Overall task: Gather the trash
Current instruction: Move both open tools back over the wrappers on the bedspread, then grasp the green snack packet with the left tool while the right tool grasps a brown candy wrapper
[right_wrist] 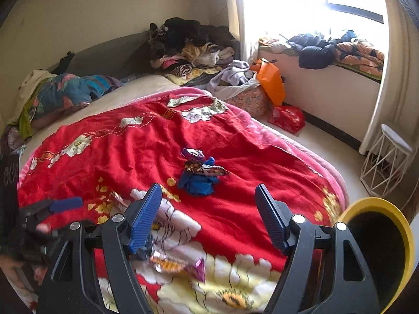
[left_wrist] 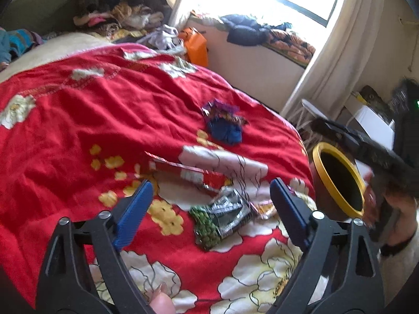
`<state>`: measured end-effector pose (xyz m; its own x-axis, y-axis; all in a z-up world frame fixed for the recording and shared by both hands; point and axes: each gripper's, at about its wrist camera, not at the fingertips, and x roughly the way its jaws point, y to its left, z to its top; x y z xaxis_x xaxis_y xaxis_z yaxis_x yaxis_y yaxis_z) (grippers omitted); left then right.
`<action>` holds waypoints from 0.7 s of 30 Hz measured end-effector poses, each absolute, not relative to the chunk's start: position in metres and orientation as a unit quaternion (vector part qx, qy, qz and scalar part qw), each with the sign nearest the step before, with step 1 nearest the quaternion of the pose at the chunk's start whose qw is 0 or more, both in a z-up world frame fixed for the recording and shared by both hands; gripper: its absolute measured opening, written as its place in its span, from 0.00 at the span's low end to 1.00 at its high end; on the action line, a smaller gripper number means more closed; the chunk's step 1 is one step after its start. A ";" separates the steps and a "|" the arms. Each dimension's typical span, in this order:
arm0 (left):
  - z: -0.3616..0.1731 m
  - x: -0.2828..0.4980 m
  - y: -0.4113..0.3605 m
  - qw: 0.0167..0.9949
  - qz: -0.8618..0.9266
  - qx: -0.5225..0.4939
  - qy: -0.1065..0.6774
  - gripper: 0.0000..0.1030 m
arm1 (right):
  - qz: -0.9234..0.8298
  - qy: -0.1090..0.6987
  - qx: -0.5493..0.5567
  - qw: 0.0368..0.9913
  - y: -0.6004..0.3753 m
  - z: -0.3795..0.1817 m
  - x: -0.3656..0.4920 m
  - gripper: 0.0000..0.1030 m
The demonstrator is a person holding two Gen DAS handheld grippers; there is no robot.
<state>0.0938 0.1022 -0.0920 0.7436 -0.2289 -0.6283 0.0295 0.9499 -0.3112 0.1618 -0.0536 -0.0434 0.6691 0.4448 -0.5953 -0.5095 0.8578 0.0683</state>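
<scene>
Left wrist view: left gripper (left_wrist: 210, 204) low over the red floral blanket (left_wrist: 78, 110), jaws wide, nothing between the pads. Just ahead, one green-and-silver snack wrapper (left_wrist: 221, 216); beside it, one small orange wrapper (left_wrist: 265, 207); farther on, one flat red packet (left_wrist: 183, 172). Well beyond, a crumpled cluster of blue and purple wrappers (left_wrist: 225, 123), count within it unclear. At the bed's edge, one yellow-rimmed bin (left_wrist: 337, 180), tilted mouth toward the wrappers. Right gripper only a dark blur behind the bin.

Right wrist view: right gripper (right_wrist: 208, 216) over the same blanket, jaws wide and empty. Below them, one orange-and-silver wrapper with a purple corner (right_wrist: 178, 264); ahead, the blue and purple cluster (right_wrist: 200, 174), perhaps three or four pieces. Yellow bin rim (right_wrist: 385, 209) at lower right. Left gripper's blue pad (right_wrist: 66, 204) visible at left.

Likely handling: all foil or film, very light, soft, crinkly, slippery when flat. Best pinched at a raised fold or crumpled edge, not pressed flat into the soft bedding; easily dropped or blown aside.
</scene>
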 end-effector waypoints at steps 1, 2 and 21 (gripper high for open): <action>-0.095 0.094 0.100 0.921 -0.076 -0.141 0.355 0.70 | 0.264 0.316 -0.054 0.910 -0.049 -0.045 0.167 0.69; -0.099 0.095 0.098 0.919 -0.078 -0.139 0.361 0.64 | 0.266 0.320 -0.057 0.907 -0.044 -0.048 0.174 0.69; -0.141 0.107 0.086 0.890 -0.105 -0.146 0.420 0.53 | 0.274 0.385 -0.116 0.873 0.025 -0.107 0.254 0.59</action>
<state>0.1065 0.0859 -0.1406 0.6258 -0.3085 -0.7164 0.0637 0.9356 -0.3472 0.2539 0.0253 -0.1073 0.5527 0.3903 -0.7363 -0.5684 0.8227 0.0095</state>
